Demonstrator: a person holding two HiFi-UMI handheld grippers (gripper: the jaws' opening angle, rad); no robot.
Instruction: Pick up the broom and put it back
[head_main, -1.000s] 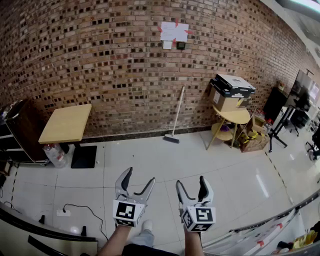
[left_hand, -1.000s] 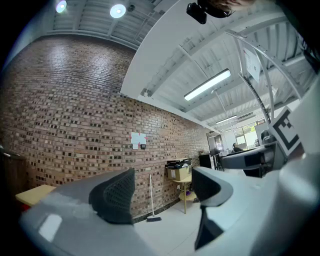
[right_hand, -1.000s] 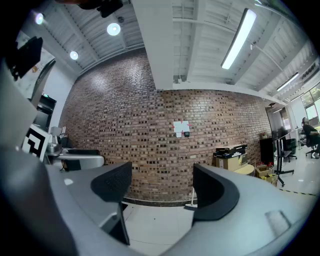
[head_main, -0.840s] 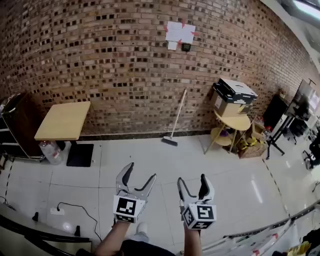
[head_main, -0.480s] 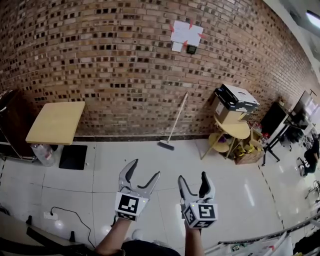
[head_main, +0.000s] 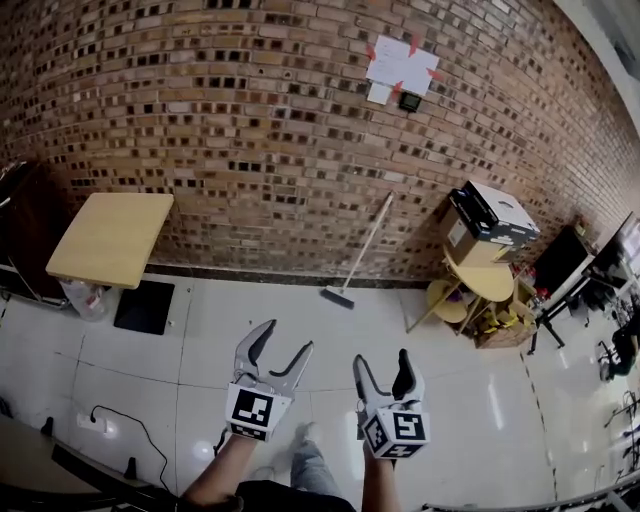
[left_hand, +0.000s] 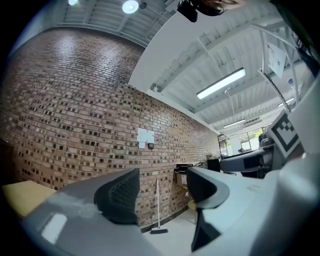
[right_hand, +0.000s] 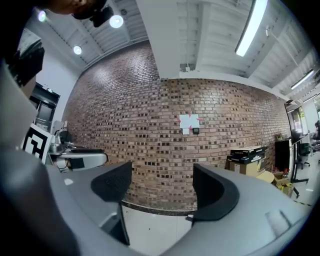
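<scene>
The broom (head_main: 365, 245) leans against the brick wall, brush head on the floor, far ahead of both grippers. In the left gripper view the broom (left_hand: 158, 207) shows in the gap between the jaws, still distant. My left gripper (head_main: 283, 340) is held level over the floor; its jaws are closing with nothing between them. My right gripper (head_main: 381, 360) is beside it, open and empty. The left gripper (left_hand: 162, 192) and right gripper (right_hand: 159, 192) both point at the wall.
A wooden table (head_main: 110, 238) stands at the left by the wall, a black mat (head_main: 145, 305) beside it. A round yellow table (head_main: 487, 278) with a cardboard box (head_main: 490, 225) is right of the broom. A cable (head_main: 120, 420) lies on the white floor.
Both grippers have been carried forward towards the brick wall, and the broom looks nearer and further right. The left jaws stand slightly narrower than before.
</scene>
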